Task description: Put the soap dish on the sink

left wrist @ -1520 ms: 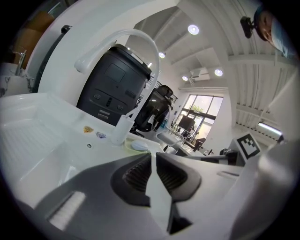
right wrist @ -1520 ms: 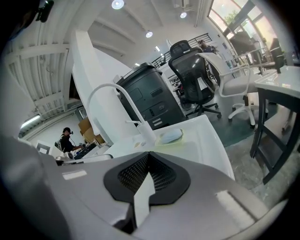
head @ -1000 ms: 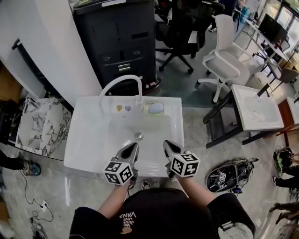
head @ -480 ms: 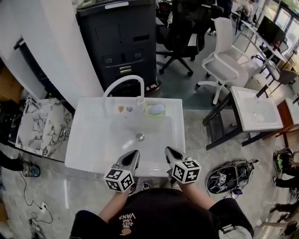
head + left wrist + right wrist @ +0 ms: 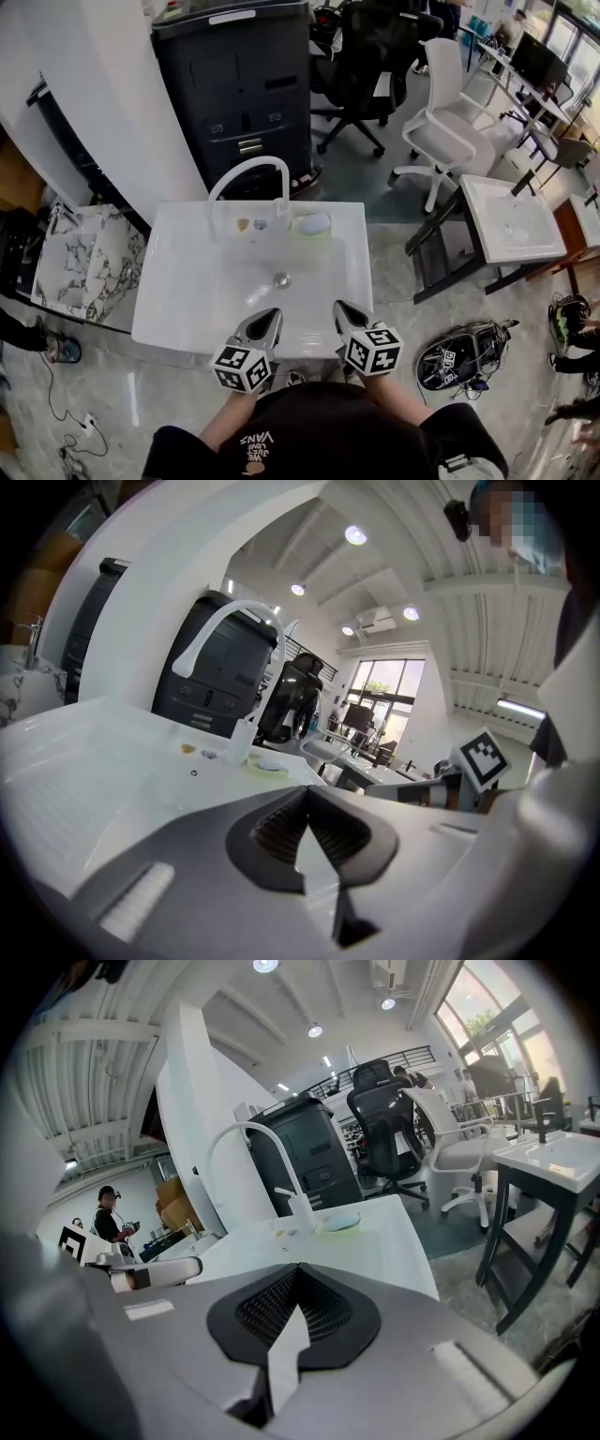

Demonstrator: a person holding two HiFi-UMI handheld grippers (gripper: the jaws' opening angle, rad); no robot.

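Pale green oval soap dish (image 5: pixel 311 224) holding a whitish soap bar (image 5: pixel 313 221) lies flat on the back ledge of the white rectangular sink (image 5: pixel 173 300), just right of the base of the white arched faucet (image 5: pixel 242 167), behind the basin

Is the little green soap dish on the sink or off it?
On it. The pale green soap dish sits on the white sink's back ledge, beside the curved white tap.
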